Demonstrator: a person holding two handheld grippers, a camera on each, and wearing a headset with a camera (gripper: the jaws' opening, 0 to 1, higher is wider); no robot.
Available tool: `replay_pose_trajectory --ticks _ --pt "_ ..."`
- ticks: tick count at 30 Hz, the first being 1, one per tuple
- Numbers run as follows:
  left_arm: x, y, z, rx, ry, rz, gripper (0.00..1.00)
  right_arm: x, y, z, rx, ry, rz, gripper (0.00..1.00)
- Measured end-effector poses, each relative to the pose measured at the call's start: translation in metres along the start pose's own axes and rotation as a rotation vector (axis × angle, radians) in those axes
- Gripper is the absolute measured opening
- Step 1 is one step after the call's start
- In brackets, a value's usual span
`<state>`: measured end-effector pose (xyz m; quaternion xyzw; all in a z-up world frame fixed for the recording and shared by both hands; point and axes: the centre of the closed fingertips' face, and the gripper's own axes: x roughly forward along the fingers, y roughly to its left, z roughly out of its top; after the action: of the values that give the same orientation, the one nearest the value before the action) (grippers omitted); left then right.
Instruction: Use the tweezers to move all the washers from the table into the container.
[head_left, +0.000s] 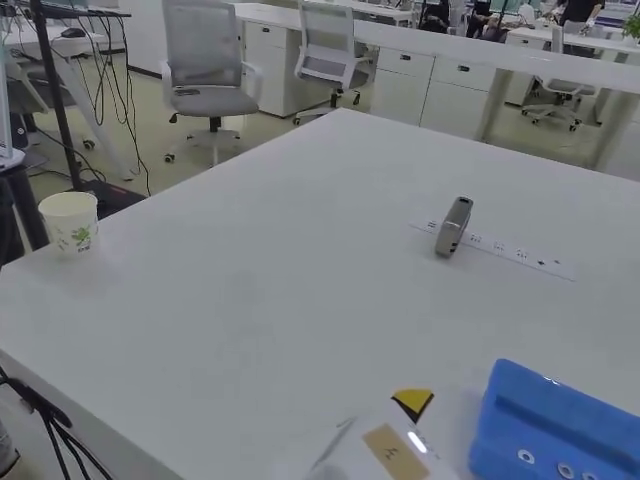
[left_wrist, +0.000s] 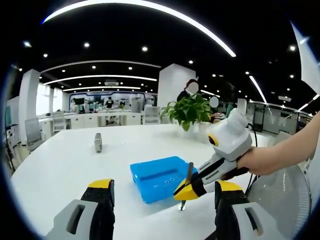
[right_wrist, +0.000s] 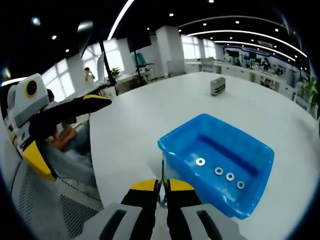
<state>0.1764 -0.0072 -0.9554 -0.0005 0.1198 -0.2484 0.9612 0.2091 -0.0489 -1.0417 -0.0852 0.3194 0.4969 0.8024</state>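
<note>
Two claws are in play. The right claw is clenched on the tweezers, its jaws pressed together on the thin steel, which stands up between them toward the container. In the left gripper view the tweezers slant down from that claw with the tip close to the worktop, just beside the container. Whether the tip holds anything is too small to tell. The left claw is released, jaws wide apart and holding nothing, and it hangs near the container.

Four washers lie flat in a loose row on the container's floor, apart from one another. Whether any more wait on the worktop cannot be told.

By the look of them, the washers are light, stiff, thin metal rings, smooth enough to slip. They would sit flush on a hard surface, so there is little edge to get under. The best hold is probably across the band, with one tine through the hole and the other outside the rim, perhaps after tipping an edge up first. The tweezers look springy, so the claw's squeeze would set the pinch: too little and a ring drops, too much and it may shoot out sideways. Nothing looks fragile; the likelier risk is a washer skidding or rolling away.
</note>
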Motion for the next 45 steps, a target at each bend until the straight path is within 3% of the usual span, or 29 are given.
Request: replay_pose_trajectory --ticks 5,20,31,38,45 --pt "0.0 0.0 0.0 -0.002 0.0 0.0 0.83 -0.003 0.003 0.008 0.029 -0.03 0.015 0.03" --pt "0.0 0.0 -0.001 -0.002 0.003 -0.001 0.83 -0.01 0.006 0.043 0.025 -0.12 0.036 0.03" --pt "0.0 0.0 -0.001 -0.001 0.004 0.0 0.83 -0.014 0.0 0.081 0.053 -0.222 0.036 0.03" --pt "0.0 0.0 -0.001 0.0 0.003 -0.003 0.83 0.001 -0.019 0.087 0.025 -0.213 -0.006 0.03" --pt "0.0 0.0 -0.002 0.001 0.007 -0.004 0.83 0.027 -0.04 0.076 0.006 -0.135 -0.025 0.03"
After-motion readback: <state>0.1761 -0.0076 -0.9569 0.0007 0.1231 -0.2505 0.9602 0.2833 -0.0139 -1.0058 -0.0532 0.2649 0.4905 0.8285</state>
